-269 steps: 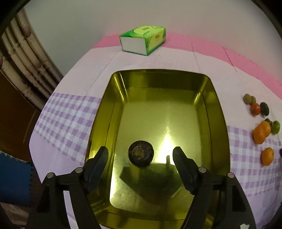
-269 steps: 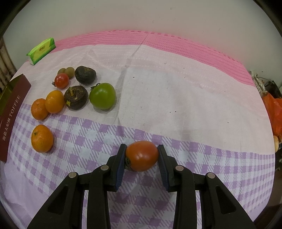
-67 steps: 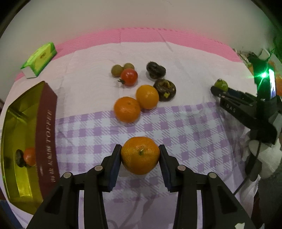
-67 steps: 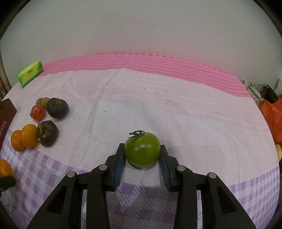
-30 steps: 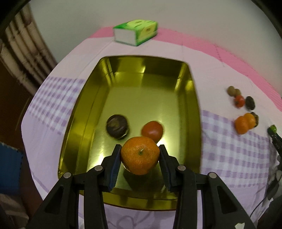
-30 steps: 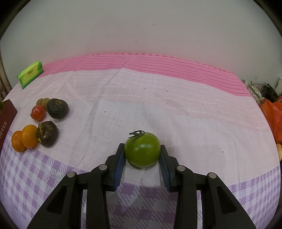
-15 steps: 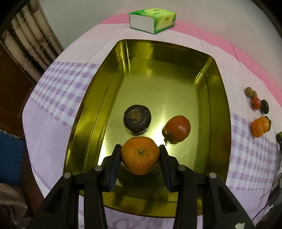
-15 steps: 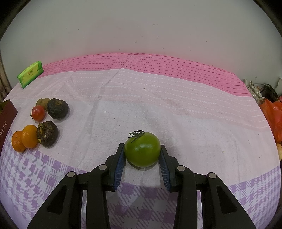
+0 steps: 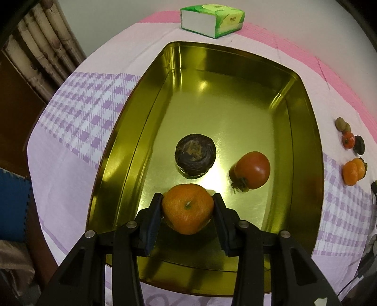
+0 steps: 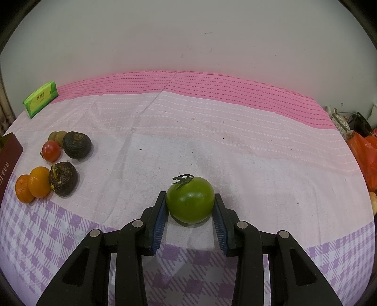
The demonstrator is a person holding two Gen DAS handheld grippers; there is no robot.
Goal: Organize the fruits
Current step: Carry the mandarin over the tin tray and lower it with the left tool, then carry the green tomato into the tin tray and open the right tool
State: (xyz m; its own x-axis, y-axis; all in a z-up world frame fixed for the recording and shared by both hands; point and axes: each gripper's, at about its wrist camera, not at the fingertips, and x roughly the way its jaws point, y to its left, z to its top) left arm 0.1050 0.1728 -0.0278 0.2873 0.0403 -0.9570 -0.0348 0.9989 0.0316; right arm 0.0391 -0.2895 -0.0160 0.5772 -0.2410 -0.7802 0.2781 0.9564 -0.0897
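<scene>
Left wrist view shows our left gripper [image 9: 188,209] pointing steeply down into the gold tin [image 9: 313,179], its pads narrowed onto a mandarin [image 9: 187,208] and pressing it on both sides. We hold that fruit over the tin's near end, close to the floor; whether it touches the metal we cannot tell. Just beyond it on the tin floor lies a dark brown fruit [image 9: 195,157], and to the right of that a red tomato [image 9: 252,170] lying on its side, apart from both. The tin sits on a tablecloth [image 9: 77,122] of pink and purple check, near its left edge. A green tissue pack [image 9: 212,20] rests past the tin's far end. Near the right edge of this view we see small fruits on the cloth: two mandarins [image 9: 352,171], a small red tomato [image 9: 348,140], and other small dark and brownish ones.

In the right wrist view our right gripper [image 10: 190,207] is narrowed on a green tomato [image 10: 190,203], blue pads against both flanks, stem upward, at the middle of the cloth just short of the purple check band. Whether the tomato is lifted off the cloth we cannot tell. Well to its left lie two dark fruits [image 10: 63,179], and a maroon tin wall [image 10: 8,157] shows at the left edge.
</scene>
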